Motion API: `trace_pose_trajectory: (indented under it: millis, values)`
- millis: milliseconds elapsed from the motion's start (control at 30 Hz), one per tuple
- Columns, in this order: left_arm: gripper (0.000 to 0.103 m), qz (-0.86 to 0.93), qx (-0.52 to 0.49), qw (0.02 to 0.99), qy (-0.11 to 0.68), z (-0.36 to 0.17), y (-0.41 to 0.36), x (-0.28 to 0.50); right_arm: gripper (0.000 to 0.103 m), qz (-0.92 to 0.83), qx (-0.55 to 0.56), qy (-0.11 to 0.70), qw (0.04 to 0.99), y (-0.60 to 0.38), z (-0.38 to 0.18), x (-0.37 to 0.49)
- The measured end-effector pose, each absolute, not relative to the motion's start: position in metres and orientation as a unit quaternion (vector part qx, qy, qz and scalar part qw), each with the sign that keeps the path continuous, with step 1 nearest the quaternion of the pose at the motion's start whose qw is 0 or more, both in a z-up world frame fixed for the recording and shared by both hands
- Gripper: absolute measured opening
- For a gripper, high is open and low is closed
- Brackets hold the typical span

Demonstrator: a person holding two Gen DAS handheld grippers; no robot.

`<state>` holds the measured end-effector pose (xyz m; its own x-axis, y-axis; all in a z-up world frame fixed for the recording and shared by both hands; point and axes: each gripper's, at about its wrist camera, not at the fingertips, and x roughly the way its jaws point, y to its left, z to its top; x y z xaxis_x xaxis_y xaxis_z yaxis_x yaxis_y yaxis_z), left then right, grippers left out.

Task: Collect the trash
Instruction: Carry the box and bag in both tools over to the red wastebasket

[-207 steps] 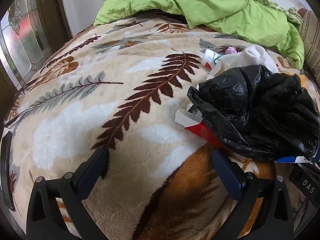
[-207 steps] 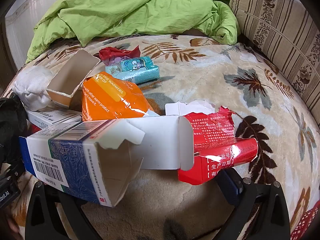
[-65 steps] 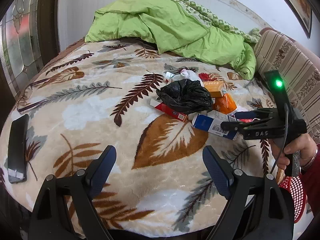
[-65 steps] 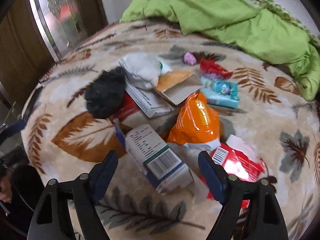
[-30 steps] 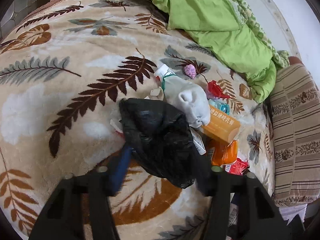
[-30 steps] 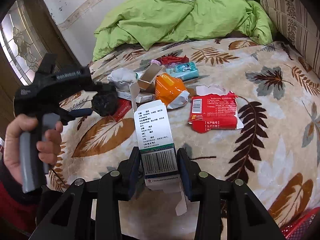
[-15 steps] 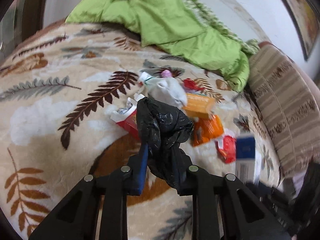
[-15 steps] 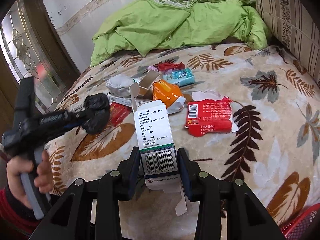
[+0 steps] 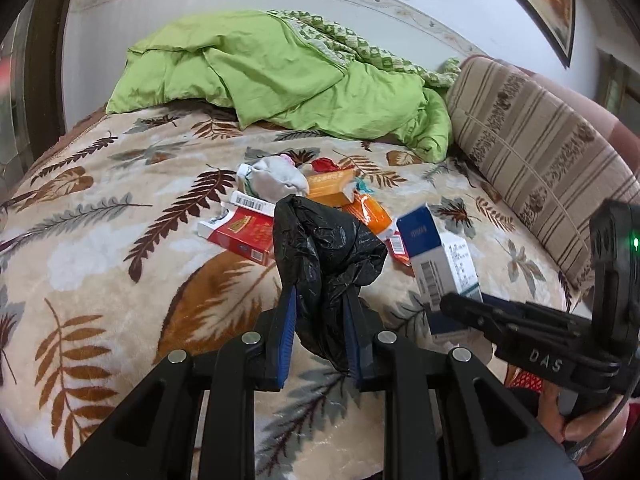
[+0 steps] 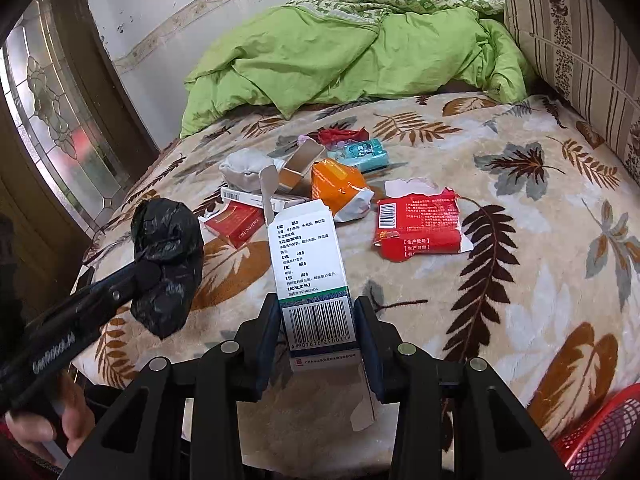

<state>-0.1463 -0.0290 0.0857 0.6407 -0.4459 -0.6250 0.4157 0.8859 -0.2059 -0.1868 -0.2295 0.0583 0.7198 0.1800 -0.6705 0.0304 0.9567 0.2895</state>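
My left gripper (image 9: pixel 320 304) is shut on a crumpled black plastic bag (image 9: pixel 326 252) and holds it above the bed's front part; the bag also shows in the right wrist view (image 10: pixel 166 256). My right gripper (image 10: pixel 316 312) is shut on a white and blue carton (image 10: pixel 308 264), open at its far end, held above the bed; it shows at the right in the left wrist view (image 9: pixel 436 252). Trash lies on the leaf-pattern blanket (image 10: pixel 520 260): a red cigarette box (image 10: pixel 236 224), an orange packet (image 10: pixel 340 188), a torn red wrapper (image 10: pixel 420 228), a teal pack (image 10: pixel 362 152), a white sock (image 10: pixel 244 170).
A green duvet (image 10: pixel 360 52) is heaped at the bed's far end. A striped cushion (image 10: pixel 580 44) runs along the right side. A red mesh basket (image 10: pixel 604 436) sits below the bed's near right edge. A glazed door (image 10: pixel 52 120) stands to the left.
My left gripper has lifted the black bag and pulled back toward the bed's near edge, closer to my right gripper. The right gripper still holds the carton in much the same place.
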Motion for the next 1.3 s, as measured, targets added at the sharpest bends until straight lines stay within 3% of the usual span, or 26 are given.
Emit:
trace_pose_trajectory:
  millis: [700,1300]
  values:
    - [0.021,-0.249,-0.015,0.903,0.349,0.085,-0.039,-0.161,0.04,0.037,0.17,0.366,0.914,-0.239,0.062,-0.194]
    - [0.021,-0.336,0.024,0.881,0.331,0.109,-0.088,-0.206,0.04,0.009,0.219,0.366,0.904,-0.285,0.078,-0.27]
